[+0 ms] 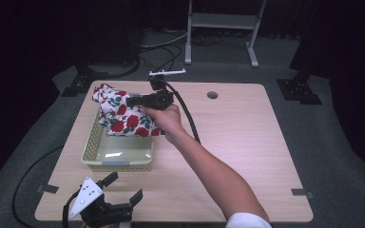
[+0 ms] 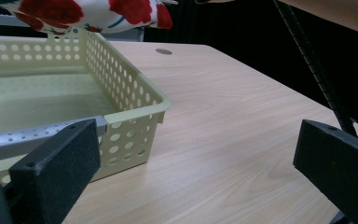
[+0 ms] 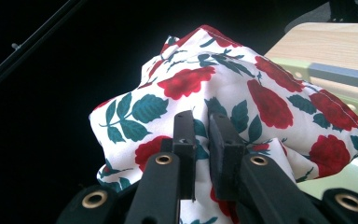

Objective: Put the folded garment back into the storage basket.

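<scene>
Nearest the high view's camera, at the bottom left of the frame, the left gripper (image 1: 123,186) rests low over the near edge of the wooden table (image 1: 237,142), its grey three-cornered plate on top and its two black jaws spread wide with nothing between them. From the left gripper view those jaws stand far apart at the lower corners, looking across the bare tabletop toward the pale yellow-green perforated basket (image 2: 121,84) that takes up the left half of the frame. In the high view the basket (image 1: 119,159) sits left of centre on the table, its floor bare at the near end. Above its far end, the right gripper (image 1: 132,101) is held in the person's right hand (image 1: 165,118), the forearm reaching in from the bottom right, a black cable arching back from the gripper. Its jaws are closed narrowly on a bunched white cloth printed with red roses and green leaves (image 1: 121,114), which hangs over the basket's far rim in the upper left of the frame. The right gripper view shows the right gripper (image 3: 201,140) pinching a fold of that cloth (image 3: 223,88), which bulges up above the fingers, with the basket's rim at the right edge.
</scene>
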`<state>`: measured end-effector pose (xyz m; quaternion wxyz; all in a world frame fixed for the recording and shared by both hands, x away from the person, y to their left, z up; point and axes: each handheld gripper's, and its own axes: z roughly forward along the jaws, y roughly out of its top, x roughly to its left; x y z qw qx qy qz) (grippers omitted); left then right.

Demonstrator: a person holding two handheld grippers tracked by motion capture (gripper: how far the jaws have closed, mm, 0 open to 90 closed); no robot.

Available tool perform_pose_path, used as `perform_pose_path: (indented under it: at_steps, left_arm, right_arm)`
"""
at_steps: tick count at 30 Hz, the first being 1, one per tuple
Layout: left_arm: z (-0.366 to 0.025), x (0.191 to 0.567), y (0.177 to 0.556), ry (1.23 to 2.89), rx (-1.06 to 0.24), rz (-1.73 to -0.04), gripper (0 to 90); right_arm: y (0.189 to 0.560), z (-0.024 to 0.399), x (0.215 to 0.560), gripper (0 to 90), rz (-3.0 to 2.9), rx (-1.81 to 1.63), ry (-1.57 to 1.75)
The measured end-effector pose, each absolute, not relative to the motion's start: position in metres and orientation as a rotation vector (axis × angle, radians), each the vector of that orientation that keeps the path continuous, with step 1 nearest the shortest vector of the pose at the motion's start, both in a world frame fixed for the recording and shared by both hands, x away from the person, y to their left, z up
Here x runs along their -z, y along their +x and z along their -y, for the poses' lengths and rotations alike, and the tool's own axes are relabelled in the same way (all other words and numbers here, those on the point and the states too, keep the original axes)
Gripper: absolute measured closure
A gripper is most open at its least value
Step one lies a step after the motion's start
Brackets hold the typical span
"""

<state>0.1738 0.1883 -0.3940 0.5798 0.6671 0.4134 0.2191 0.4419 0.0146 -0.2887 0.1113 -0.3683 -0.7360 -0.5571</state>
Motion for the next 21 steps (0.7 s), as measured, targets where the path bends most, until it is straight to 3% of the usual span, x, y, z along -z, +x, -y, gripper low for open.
perform_pose_path:
  at_steps: [21]
  left_arm:
    - [-0.191,0.394,0.174,1.549,-0.514,-0.979,0.0]
  right_arm:
    - [0.447,-0.053,0.298,82.0,2.181,1.592,-1.086]
